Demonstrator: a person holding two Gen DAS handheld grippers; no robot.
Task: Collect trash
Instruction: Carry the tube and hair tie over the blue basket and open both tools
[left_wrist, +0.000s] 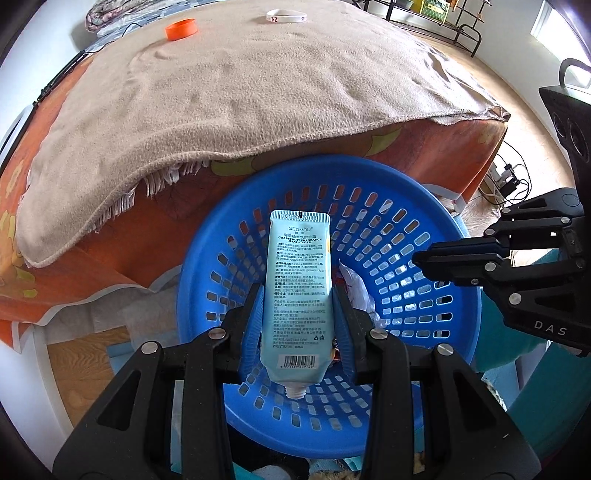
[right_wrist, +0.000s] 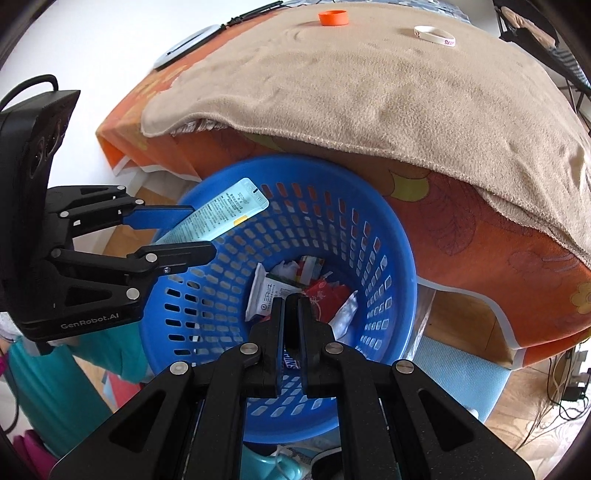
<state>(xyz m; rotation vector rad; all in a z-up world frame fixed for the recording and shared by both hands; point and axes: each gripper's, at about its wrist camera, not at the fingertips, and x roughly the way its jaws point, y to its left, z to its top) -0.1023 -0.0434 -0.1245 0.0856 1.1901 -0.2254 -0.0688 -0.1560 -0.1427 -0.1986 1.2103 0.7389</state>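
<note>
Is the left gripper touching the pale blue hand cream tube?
Touching. In the left wrist view, the left gripper has its blue pads pressed against both sides of the pale blue hand cream tube, held over the blue perforated plastic basket.

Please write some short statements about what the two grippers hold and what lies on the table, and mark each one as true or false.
1. The left gripper clamps a pale blue hand cream tube. True.
2. The tube's screw cap is on. False: the threaded neck is bare.
3. The round blue plastic basket is empty. False: wrappers lie inside.
4. The right gripper holds an orange cap. False: its jaws are shut on nothing, and the orange plastic cap lies on the beige fleece blanket.
5. A white wristband lies on the blanket. True.
</note>
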